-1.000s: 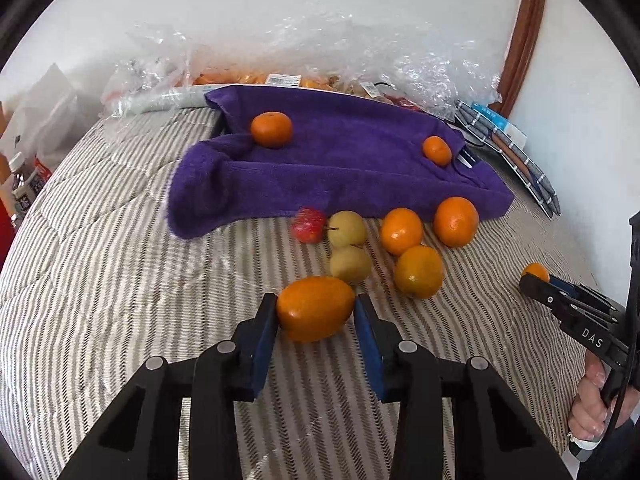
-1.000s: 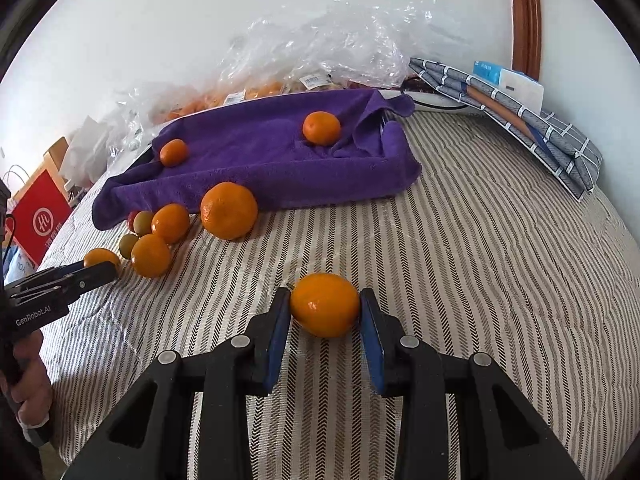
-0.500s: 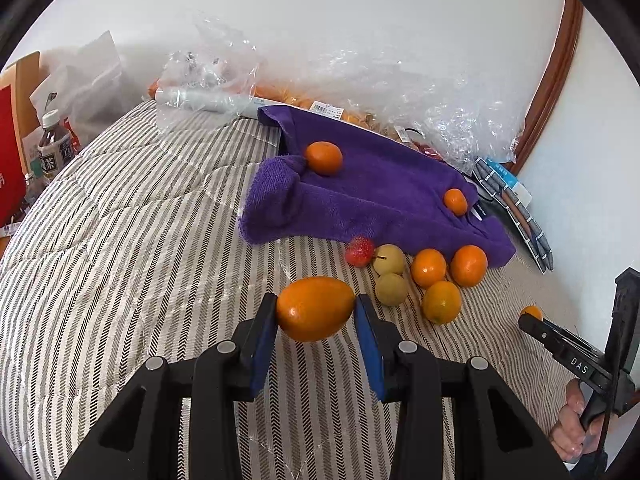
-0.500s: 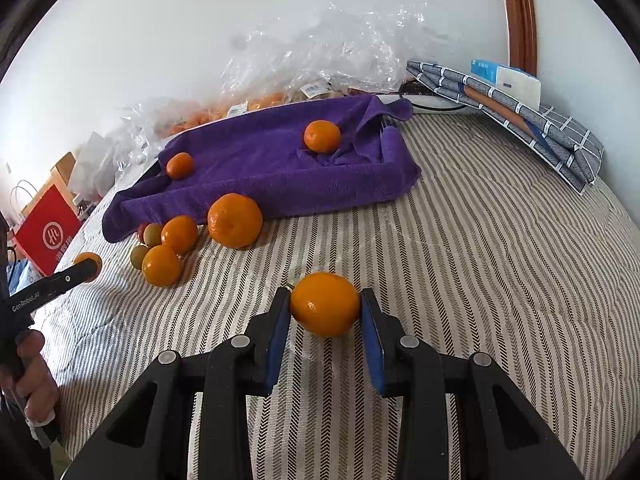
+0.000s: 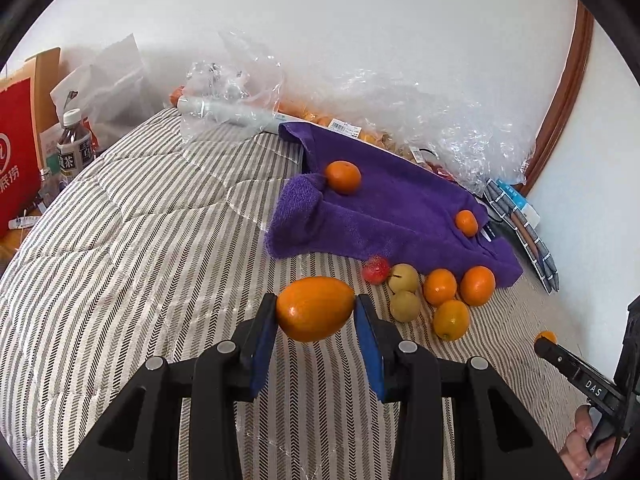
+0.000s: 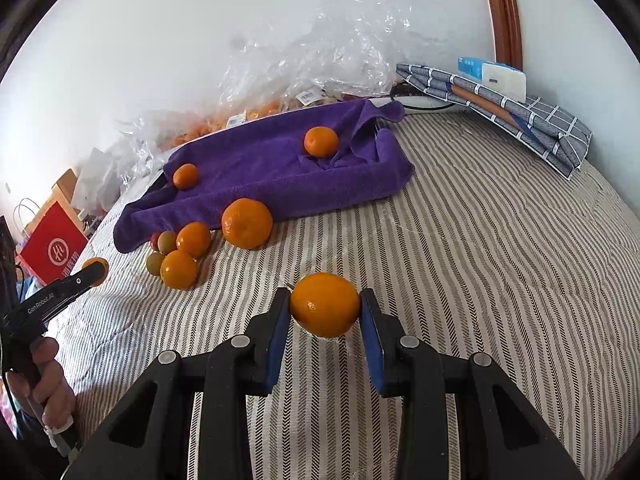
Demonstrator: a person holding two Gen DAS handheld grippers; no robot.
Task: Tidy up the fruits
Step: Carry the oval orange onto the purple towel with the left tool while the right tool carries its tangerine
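Observation:
My left gripper point(image 5: 316, 312) is shut on an oval orange fruit point(image 5: 315, 309) and holds it above the striped bedspread point(image 5: 120, 248). My right gripper point(image 6: 325, 307) is shut on a round orange point(image 6: 325, 305) low over the bedspread. A purple towel point(image 5: 384, 208) lies ahead with two oranges point(image 5: 343, 176) on it. In front of the towel sits a cluster: three oranges point(image 5: 451, 319), two yellow-green pears point(image 5: 405, 305) and a small red fruit point(image 5: 376, 269). The cluster shows in the right wrist view too point(image 6: 188, 248).
Crumpled clear plastic bags point(image 5: 420, 120) with more fruit lie along the wall behind the towel. A folded checked cloth with a tissue pack point(image 6: 504, 104) lies at the far right. A red paper bag point(image 5: 16, 152) and a bottle point(image 5: 72, 148) stand off the left edge.
My left gripper has pulled back and swung left with its fruit, so the towel and cluster sit farther right. My right gripper has risen slightly with its orange.

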